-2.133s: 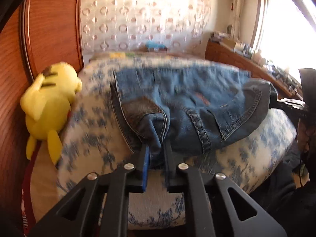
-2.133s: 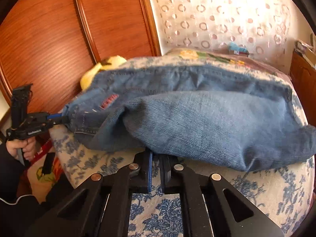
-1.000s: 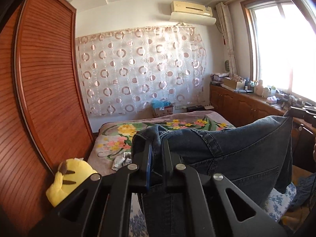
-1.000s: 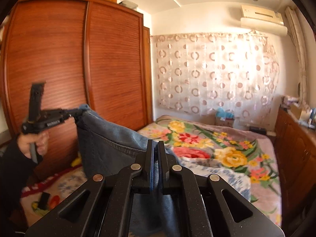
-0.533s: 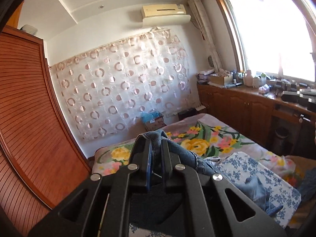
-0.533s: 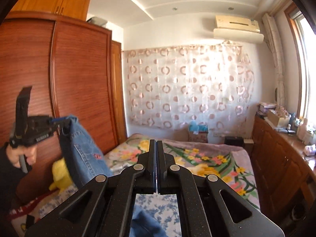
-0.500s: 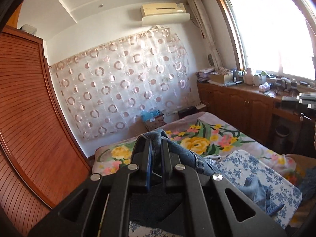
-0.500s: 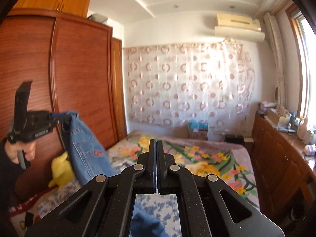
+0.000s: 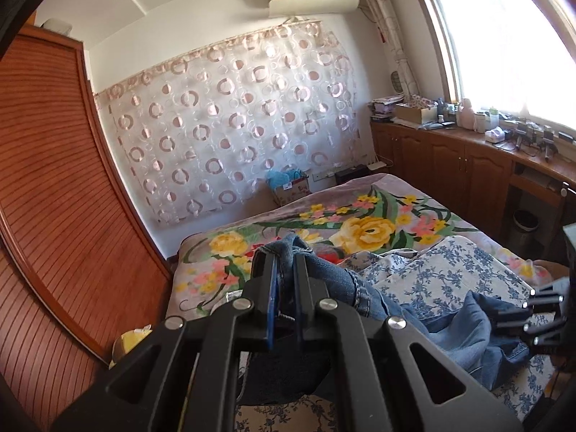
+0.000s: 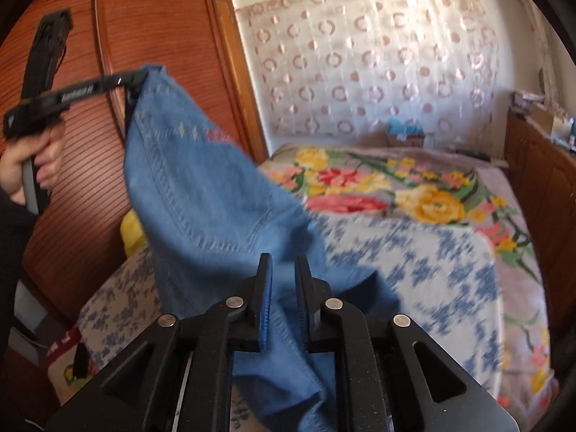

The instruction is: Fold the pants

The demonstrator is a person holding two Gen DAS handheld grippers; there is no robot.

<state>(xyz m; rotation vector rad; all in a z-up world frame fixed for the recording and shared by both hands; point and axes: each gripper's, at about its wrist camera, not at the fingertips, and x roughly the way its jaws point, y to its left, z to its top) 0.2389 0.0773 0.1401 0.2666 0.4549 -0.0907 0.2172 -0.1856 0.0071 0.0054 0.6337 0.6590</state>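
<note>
- The pants [image 10: 201, 194] are held up at one corner by the left tool [image 9: 284, 288], whose jaws are clamped on a bunched denim edge; the rest is draped down onto the blue-flowered sheet [image 9: 450, 273] at the near end of the bed [image 9: 396, 201]
- The right tool [image 10: 282, 288] has just been opening; its jaws stand narrowly apart, with cloth seen between them, and no pinch on that cloth can be made out
- The step in hand is judged to be a fresh grip low on the hanging cloth, so that the pants can be spread flat for a fold
- A seam or hem is best caught rather than a loose middle layer, and only one thickness should be taken, or the fold will be skewed
- The raised corner should be kept taut while the lower edge is found, so that the cloth is not bunched
- The denim is mid-blue and heavy, with pale stitched seams and a small red patch
- The bed is covered by a soft flowered blanket [image 10: 414, 194]; slatted wooden doors [image 10: 151, 57] are at the left
</note>
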